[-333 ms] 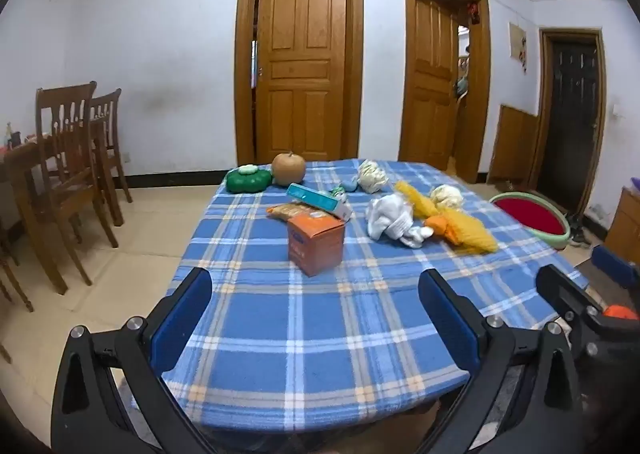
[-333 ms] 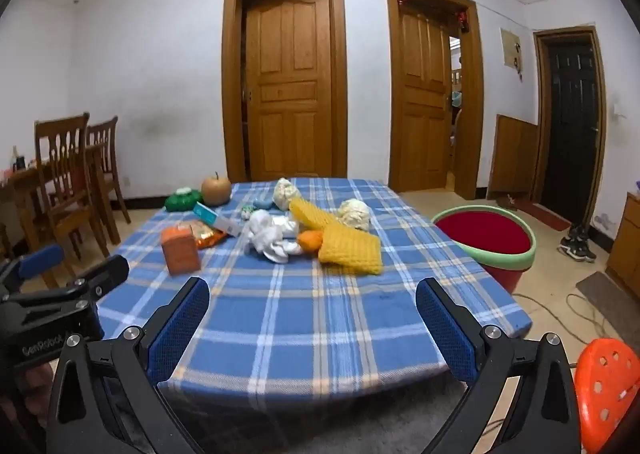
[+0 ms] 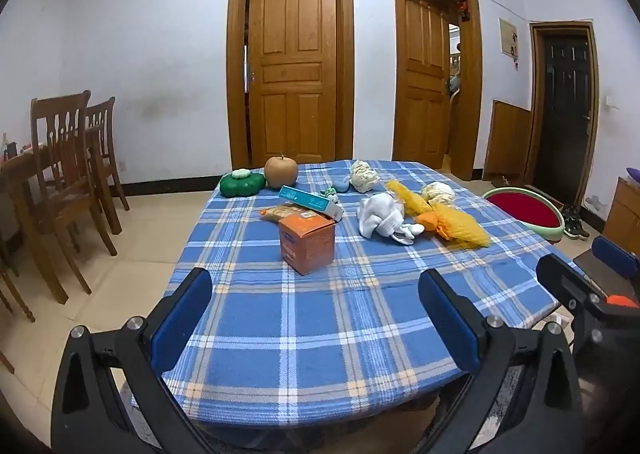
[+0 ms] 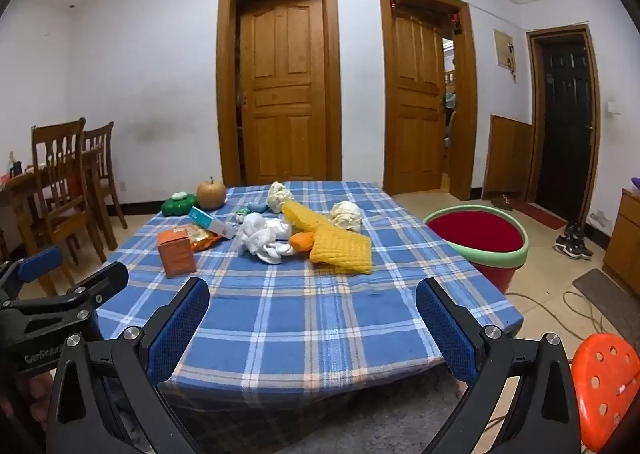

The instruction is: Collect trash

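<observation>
On the blue plaid table [image 3: 320, 334] [image 4: 320, 314] lie an orange carton [image 3: 308, 248] [image 4: 176, 252], a teal box [image 3: 311, 203] [image 4: 212, 223], an orange snack wrapper [image 3: 280, 211] [image 4: 204, 238], a white crumpled cloth [image 3: 382, 216] [image 4: 264, 236], yellow mesh pieces [image 3: 452, 220] [image 4: 340, 250] and crumpled paper balls [image 3: 363, 175] [image 4: 347, 214]. My left gripper [image 3: 316, 318] is open at the near table edge, nothing between its pads. My right gripper [image 4: 312, 328] is open too, likewise empty.
A red bin with a green rim [image 4: 480, 242] [image 3: 528, 210] stands on the floor right of the table. A brown apple [image 3: 281, 172] and a green lobed object [image 3: 242, 183] sit at the far left corner. Wooden chairs [image 3: 64, 174] stand left; an orange stool [image 4: 604, 382] is near right.
</observation>
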`<state>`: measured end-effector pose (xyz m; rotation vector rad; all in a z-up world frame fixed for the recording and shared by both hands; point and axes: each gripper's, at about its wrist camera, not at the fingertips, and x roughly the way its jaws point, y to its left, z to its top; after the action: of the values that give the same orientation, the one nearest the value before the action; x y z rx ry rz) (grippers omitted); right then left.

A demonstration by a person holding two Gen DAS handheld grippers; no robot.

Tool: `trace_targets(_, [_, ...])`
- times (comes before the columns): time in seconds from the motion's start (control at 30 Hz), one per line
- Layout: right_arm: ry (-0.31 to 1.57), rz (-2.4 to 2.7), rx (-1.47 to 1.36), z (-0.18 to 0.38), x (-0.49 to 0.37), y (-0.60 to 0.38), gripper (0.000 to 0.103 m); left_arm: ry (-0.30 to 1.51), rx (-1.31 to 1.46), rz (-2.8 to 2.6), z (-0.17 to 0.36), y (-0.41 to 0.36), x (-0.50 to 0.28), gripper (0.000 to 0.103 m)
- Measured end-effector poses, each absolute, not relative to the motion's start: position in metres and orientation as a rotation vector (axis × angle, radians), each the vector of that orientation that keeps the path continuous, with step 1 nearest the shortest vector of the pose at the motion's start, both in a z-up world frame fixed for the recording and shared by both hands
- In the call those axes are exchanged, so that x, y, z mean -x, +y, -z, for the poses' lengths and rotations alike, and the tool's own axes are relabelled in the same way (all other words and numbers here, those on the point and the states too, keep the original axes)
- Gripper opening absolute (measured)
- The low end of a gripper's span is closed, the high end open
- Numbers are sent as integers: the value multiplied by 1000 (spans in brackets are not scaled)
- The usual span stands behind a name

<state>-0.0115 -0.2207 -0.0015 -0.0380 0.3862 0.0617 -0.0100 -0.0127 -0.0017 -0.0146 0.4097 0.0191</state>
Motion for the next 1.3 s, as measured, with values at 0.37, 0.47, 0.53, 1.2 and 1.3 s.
trace_targets(0.37, [316,-75,14,-11,37,-230,103,432,24,-64,2,-7,7,101])
trace_targets(0.47, [309,-74,7,-9,38,-233,103,426,26,-64,2,-7,8,101])
trace_targets(0.53, [310,-72,3,-9,38,-235,103,428,32,-68,2,-5,8,101])
trace_targets(1.2, [334,-79,13,-4,34,-236,103,431,33,-60,4,-9,6,101])
trace_targets(1.3, [340,-81,10,-3,33,-236,103,430,30,-59,4,-9,5,101])
